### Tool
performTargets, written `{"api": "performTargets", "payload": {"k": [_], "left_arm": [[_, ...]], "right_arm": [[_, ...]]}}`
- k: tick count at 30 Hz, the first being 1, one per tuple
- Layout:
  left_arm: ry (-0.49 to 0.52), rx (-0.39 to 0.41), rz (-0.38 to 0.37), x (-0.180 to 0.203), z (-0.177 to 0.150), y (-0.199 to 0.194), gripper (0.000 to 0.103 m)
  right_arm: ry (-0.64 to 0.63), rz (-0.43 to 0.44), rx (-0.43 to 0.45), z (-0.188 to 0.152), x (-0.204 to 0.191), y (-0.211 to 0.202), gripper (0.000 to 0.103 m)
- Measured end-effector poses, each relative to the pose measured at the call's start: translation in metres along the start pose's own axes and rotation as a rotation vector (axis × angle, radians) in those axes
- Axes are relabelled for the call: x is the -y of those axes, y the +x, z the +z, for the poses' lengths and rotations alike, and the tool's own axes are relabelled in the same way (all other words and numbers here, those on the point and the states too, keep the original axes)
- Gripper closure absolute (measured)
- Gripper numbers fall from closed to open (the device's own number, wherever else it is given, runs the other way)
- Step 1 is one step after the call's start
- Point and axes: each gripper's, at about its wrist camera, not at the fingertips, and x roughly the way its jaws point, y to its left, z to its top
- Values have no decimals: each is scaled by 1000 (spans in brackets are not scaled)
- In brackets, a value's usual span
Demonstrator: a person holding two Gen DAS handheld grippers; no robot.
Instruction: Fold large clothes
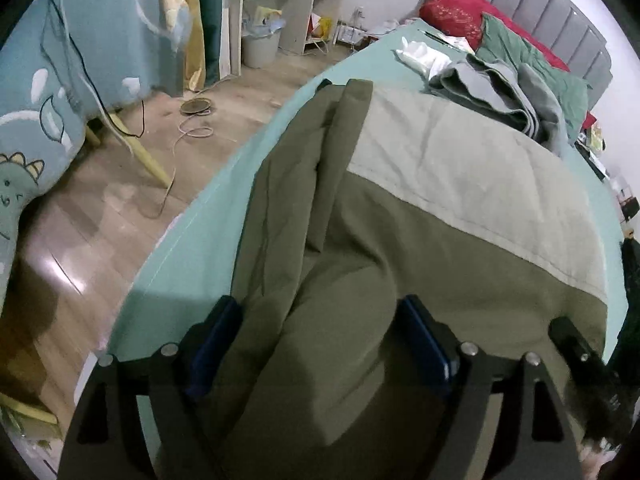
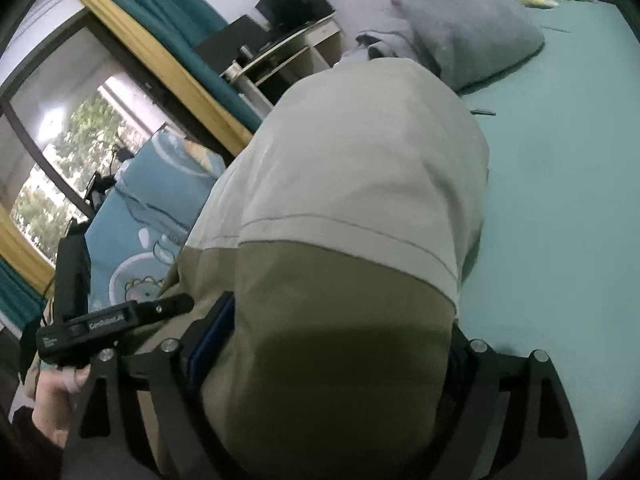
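A large olive-green garment with a pale grey-beige panel [image 1: 460, 184] lies on the teal bed sheet [image 1: 192, 248]. In the left wrist view my left gripper [image 1: 320, 344] has its jaws wide apart, with a thick fold of the olive cloth bulging between its blue pads [image 1: 424, 344]. In the right wrist view my right gripper [image 2: 340, 352] also has its jaws wide, with the garment [image 2: 360, 168] draped between and over them, covering the right finger. The left gripper's body [image 2: 112, 320] shows at the left of that view.
A grey folded garment [image 1: 496, 88], red pillow [image 1: 456, 8] and green blanket lie at the head of the bed. A grey pillow [image 2: 468, 28] lies beyond the garment. The bed's left edge drops to wooden floor [image 1: 120, 208] with cables, a chair draped in dinosaur-print fabric [image 1: 60, 80], and a bin.
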Motion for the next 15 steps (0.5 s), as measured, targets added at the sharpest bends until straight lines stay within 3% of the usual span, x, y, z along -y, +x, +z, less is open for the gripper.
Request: {"api": "performTargets", "payload": {"k": [4, 7, 10, 15], "left_arm": [[-14, 69, 56, 46, -8, -15, 20], [-22, 125, 40, 45, -13, -33, 19], [-47, 91, 53, 41, -22, -38, 19], [-40, 61, 120, 39, -40, -38, 19]], "right_arm": [[17, -13, -37, -7, -6, -4, 17], [-4, -39, -62, -7, -11, -19, 14], [-45, -87, -68, -13, -8, -36, 4], [-61, -83, -129, -24, -1, -61, 3]]}}
